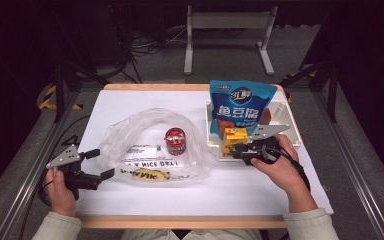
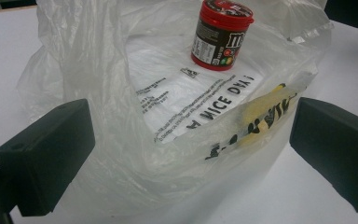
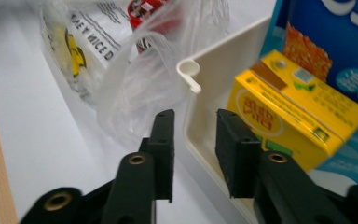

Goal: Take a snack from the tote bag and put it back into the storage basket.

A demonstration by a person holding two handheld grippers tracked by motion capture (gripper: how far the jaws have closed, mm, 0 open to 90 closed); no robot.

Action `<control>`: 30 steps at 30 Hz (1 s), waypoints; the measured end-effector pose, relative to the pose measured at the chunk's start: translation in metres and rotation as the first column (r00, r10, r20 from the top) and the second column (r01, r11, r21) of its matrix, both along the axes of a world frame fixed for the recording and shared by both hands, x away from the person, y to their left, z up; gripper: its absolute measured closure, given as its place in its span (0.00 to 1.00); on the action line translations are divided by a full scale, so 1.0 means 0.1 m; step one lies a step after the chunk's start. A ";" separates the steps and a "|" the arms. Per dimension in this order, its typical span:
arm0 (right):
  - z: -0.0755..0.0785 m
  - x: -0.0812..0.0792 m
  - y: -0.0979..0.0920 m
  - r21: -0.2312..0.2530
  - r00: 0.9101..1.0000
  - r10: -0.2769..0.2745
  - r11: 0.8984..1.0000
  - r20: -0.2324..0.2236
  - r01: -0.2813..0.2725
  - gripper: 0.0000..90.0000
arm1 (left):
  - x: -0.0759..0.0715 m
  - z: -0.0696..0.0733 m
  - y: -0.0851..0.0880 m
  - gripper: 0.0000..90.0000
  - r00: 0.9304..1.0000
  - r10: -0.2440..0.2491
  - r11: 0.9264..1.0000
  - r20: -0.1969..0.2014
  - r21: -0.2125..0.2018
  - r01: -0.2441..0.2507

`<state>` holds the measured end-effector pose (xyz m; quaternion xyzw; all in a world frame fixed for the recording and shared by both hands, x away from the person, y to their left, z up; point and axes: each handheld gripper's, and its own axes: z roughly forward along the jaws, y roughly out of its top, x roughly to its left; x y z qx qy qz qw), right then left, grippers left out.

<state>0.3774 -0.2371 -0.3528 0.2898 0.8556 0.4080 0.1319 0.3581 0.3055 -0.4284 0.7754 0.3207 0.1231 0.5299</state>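
Fingers of your right gripper [image 3: 193, 154] stand a little apart with nothing pressed between the pads; the gap sits over the near wall of the white tray [image 3: 223, 70], one finger outside it above the table and the other inside. The yellow carton [image 3: 298, 112] lies in the tray just beyond that inner finger, close to it but free of the pads. Behind the carton leans the blue snack pouch [image 3: 335, 51]. In the high view your right gripper [image 1: 240, 150] is at the near left corner of the tray [image 1: 292, 127], with the carton [image 1: 234, 136] just ahead of its fingertips and the pouch [image 1: 241, 107] propped up farther back.

Your left gripper [image 2: 191, 158] has its fingers spread wide. The near edge of the clear plastic bag [image 2: 121, 154] bulges into the gap between them, and I cannot tell whether either pad touches the film. Inside the bag, well ahead of the fingers, a red-lidded candy tub [image 2: 221, 35] stands upright on the printed side. From above, your left gripper [image 1: 100, 162] is at the bag's [image 1: 130, 135] left edge, and the tub [image 1: 175, 141] stands near the bag's middle, between your two grippers.

The white table [image 1: 190, 195] lies under everything.
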 end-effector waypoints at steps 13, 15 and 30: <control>0.16 -0.05 0.43 0.054 0.998 0.044 0.997 0.033 -0.046 0.41 | 0.00 0.01 -0.01 0.01 1.000 0.002 1.000 -0.006 -0.001 -0.002; 0.17 -0.04 0.46 0.067 0.999 0.039 0.997 0.031 -0.041 0.39 | 0.00 0.01 -0.01 0.01 1.000 0.003 1.000 -0.005 -0.001 -0.003; 0.19 0.14 0.89 0.057 0.996 0.070 0.996 0.055 -0.073 0.29 | -0.02 0.01 0.01 0.01 1.000 0.006 1.000 0.002 0.005 -0.006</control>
